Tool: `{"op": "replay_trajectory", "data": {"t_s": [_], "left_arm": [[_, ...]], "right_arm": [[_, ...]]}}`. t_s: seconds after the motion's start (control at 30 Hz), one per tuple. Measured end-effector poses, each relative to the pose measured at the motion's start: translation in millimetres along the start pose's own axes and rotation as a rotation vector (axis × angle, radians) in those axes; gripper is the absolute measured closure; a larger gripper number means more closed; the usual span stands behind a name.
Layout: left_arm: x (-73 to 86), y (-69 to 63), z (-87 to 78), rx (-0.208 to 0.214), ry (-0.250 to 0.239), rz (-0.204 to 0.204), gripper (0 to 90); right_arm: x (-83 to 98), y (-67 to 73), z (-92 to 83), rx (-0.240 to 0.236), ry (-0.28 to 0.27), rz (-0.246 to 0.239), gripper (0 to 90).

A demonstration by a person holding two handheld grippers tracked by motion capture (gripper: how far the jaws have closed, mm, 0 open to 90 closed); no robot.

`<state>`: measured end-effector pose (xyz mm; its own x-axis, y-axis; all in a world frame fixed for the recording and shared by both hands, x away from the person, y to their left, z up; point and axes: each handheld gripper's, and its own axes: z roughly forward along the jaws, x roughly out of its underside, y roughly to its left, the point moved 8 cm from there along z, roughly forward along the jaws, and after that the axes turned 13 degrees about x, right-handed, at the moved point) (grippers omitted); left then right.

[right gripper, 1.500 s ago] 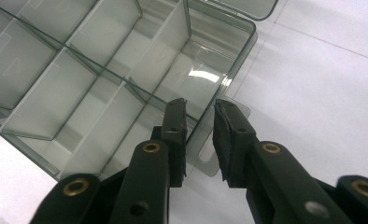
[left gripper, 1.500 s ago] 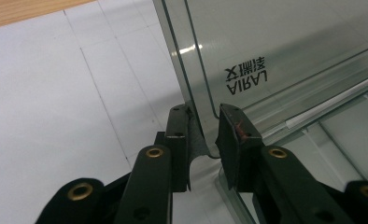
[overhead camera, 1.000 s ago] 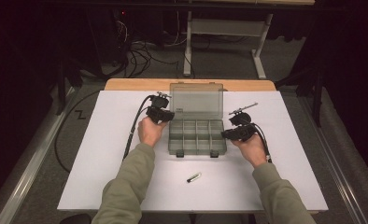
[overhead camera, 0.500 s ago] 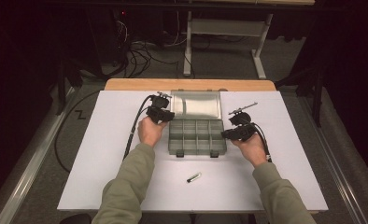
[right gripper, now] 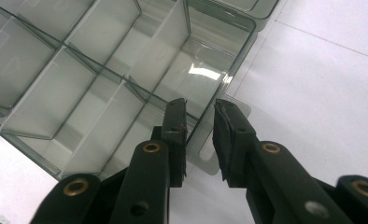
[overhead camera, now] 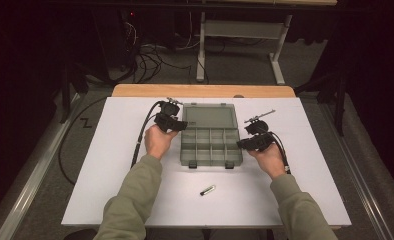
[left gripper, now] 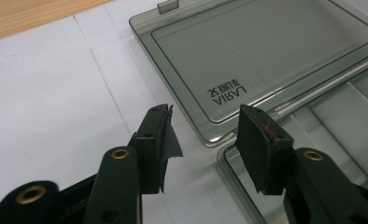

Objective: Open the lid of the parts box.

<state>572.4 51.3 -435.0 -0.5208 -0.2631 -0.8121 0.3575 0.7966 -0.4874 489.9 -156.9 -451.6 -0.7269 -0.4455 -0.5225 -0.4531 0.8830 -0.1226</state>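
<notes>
On the white table (overhead camera: 105,165), the organizer box (overhead camera: 211,147) lay with its lid (overhead camera: 208,116) folded flat; the left gripper (left gripper: 203,130) had just spread empty jaws, releasing it, while the right gripper (right gripper: 200,122) pinched the box's side wall, steadying it.

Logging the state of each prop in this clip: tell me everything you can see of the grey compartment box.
The compartment box is smoky translucent plastic, lying open on the white table. Its lid is folded back flat, inner face up, with mirrored lettering and a latch tab on its far edge. The tray is split by thin dividers into two rows of empty compartments; two dark latches sit on its near edge. The right tool straddles the tray's side wall. The left tool, jaws just opened, hovers over the lid's corner.
</notes>
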Motion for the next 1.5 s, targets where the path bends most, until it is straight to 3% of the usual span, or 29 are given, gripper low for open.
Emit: {"op": "replay_trajectory", "data": {"t_s": [0.4,0.6,0.73,1.27,1.5], "left_arm": [[-7.8,-4.1,-25.9,0.014,0.003,0.011,48.3],[-7.1,-4.2,-37.1,0.022,0.010,0.004,46.9],[-2.4,-5.0,-43.7,0.023,0.029,0.006,47.4],[0.3,-10.8,-78.1,0.077,-0.003,0.020,45.4],[3.3,-8.7,-93.8,0.082,-0.021,0.024,43.1]], "right_arm": [[0.1,2.0,-0.7,0.023,0.001,-0.014,75.8],[0.2,2.2,-2.0,-0.009,-0.007,0.001,71.9],[1.1,3.2,-6.5,-0.017,-0.030,-0.013,69.1],[10.0,-1.4,-30.2,-0.023,-0.138,-0.026,67.0],[15.9,-3.3,-37.9,-0.031,-0.157,-0.025,66.1]]}}
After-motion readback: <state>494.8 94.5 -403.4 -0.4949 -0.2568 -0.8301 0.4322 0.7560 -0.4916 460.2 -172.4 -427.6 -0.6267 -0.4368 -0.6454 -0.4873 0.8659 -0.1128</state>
